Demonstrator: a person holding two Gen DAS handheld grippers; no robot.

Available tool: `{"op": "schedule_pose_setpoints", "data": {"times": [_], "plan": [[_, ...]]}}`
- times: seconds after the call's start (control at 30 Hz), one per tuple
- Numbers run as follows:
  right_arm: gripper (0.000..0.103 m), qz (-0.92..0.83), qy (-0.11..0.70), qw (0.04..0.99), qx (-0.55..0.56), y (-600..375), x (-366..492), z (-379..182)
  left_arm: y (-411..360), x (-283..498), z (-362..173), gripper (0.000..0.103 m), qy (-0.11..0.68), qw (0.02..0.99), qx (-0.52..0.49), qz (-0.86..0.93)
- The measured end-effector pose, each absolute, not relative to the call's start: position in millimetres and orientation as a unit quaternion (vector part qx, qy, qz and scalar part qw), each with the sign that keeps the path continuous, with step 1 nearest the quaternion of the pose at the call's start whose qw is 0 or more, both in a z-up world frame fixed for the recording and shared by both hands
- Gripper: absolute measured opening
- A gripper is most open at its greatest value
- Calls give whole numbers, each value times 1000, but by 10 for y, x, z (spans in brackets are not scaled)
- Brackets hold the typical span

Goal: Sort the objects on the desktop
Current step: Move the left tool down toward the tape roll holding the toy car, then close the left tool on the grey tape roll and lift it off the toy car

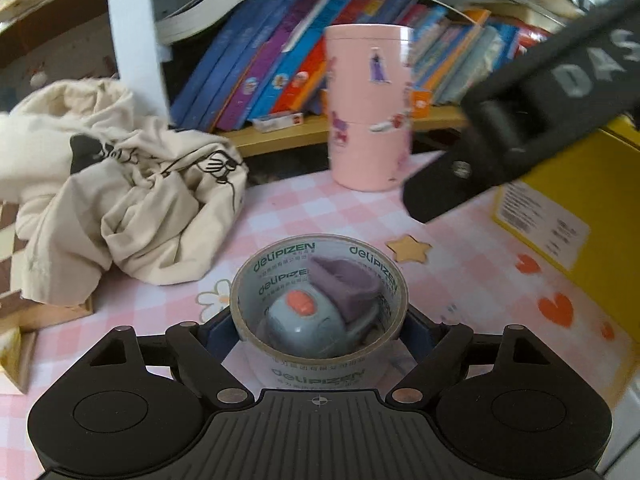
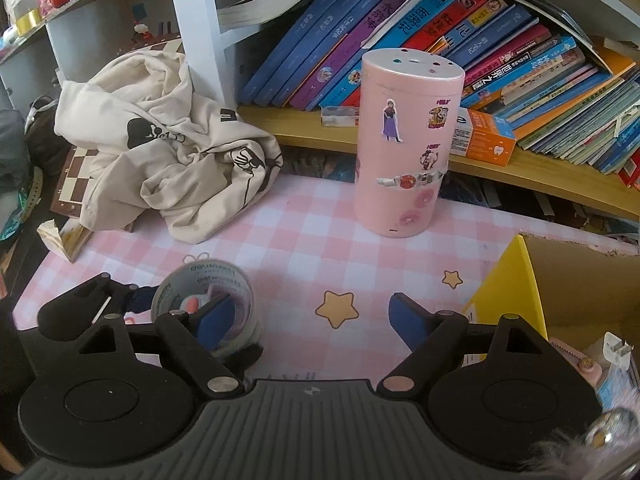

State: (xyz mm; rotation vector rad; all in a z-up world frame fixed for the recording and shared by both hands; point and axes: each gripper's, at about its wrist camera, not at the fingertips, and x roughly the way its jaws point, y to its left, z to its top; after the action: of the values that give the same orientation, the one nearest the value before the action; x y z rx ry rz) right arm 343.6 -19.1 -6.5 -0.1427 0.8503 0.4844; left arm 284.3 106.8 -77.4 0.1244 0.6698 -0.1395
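Your left gripper (image 1: 319, 322) clamps the tape roll (image 1: 319, 300) (a small toy sits inside) — your right gripper (image 2: 308, 316) hangs spread wide over the pink checked mat (image 2: 304, 236), holding nothing.

The roll of clear printed packing tape (image 1: 319, 304) hides most of the left tool's blue finger pads (image 1: 218, 330), so contact with its sides cannot be told. Inside the roll, a grey object with an orange spot (image 1: 302, 320) and a purple piece (image 1: 344, 284) show only in part. Right of the roll, the open yellow cardboard box (image 2: 516, 280) runs off the picture's edge, its contents (image 2: 600, 360) blurred and cropped. Behind the roll, the tall pink stickered cylinder (image 1: 370, 108) is smeared.
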Motion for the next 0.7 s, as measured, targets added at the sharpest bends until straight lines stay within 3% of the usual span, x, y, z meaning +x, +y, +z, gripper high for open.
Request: {"op": "schedule_pose_setpoints", "data": {"times": [0.43,0.7], "plan": [[84,225,387,893,-57,-315,3191,102,1382,2210,-335,84,296,954,-21,-46],[84,275,417,861,-99,-40,3120,-117,1807,1777,-198,84,300,949,-95,12]]}}
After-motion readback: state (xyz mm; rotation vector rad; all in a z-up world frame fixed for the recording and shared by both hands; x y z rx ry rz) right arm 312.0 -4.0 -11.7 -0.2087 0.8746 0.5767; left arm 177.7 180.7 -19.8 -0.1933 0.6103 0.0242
